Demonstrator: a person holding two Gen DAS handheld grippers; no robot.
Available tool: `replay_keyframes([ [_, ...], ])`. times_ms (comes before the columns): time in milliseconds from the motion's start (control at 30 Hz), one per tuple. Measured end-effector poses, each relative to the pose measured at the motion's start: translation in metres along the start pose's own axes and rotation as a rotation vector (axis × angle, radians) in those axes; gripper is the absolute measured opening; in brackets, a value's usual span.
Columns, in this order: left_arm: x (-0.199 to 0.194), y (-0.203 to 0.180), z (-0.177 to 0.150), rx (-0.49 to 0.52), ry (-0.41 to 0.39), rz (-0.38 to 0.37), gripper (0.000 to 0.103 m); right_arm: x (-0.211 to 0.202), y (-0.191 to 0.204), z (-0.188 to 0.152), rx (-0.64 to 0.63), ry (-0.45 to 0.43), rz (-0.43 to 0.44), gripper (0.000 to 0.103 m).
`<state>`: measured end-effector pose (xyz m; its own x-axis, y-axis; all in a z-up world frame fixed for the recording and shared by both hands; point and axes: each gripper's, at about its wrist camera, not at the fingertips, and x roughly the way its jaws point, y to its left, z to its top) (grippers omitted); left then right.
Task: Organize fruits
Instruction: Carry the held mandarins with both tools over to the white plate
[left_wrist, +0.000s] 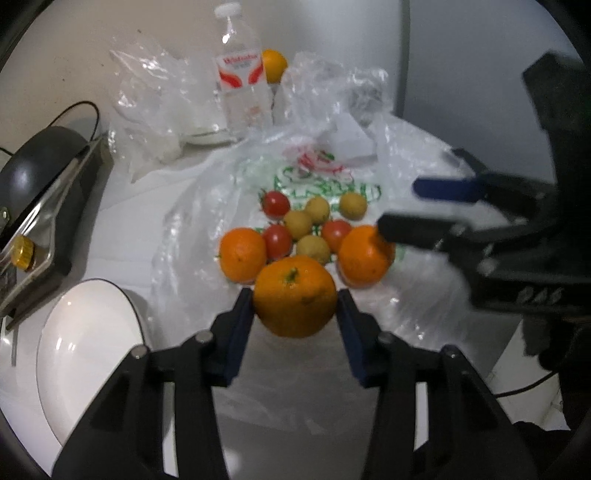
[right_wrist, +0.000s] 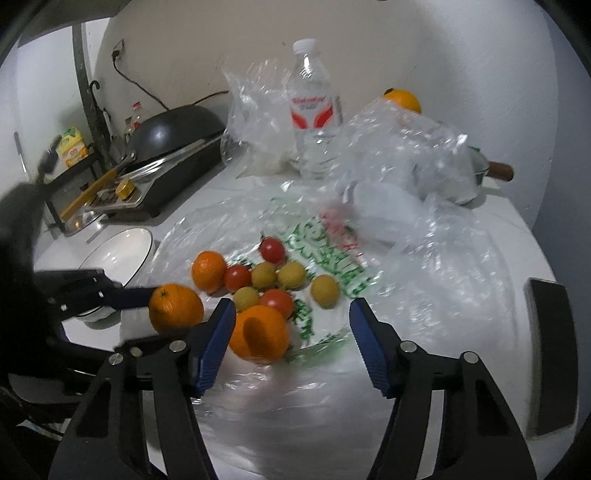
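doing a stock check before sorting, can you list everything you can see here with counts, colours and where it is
held orange: one, orange, between the left gripper's pads
oranges on bag: two, orange, either side of the small fruit
far orange: one, orange, behind the bottle
tomatoes: three, red, in the cluster
small round fruits: four, yellow, among the tomatoes
printed bag: one, clear with green and red print, flat under the fruit
water bottle: one, clear, red label, at the back
white bowl: one, left of the bag
cooker: one, black, far left
left gripper: shut on the orange
right gripper: open, over the bag
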<state>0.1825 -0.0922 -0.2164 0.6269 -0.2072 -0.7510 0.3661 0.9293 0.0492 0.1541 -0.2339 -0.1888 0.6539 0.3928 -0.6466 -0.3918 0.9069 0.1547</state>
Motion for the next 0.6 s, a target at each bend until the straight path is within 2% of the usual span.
replay_keyframes([
  [200,-0.017,0.007,-0.002,-0.015,-0.037,-0.004,0.046,0.018,0.014,-0.004,-0.003,0.056,0.024,0.066],
  [433,-0.033,0.021,-0.009,-0.038,-0.072,0.003,0.046,0.032,0.023,-0.01,-0.031,0.095,-0.019,0.048],
  [600,-0.043,0.026,-0.015,-0.051,-0.087,-0.002,0.046,0.032,0.028,-0.01,-0.049,0.094,-0.058,0.047],
])
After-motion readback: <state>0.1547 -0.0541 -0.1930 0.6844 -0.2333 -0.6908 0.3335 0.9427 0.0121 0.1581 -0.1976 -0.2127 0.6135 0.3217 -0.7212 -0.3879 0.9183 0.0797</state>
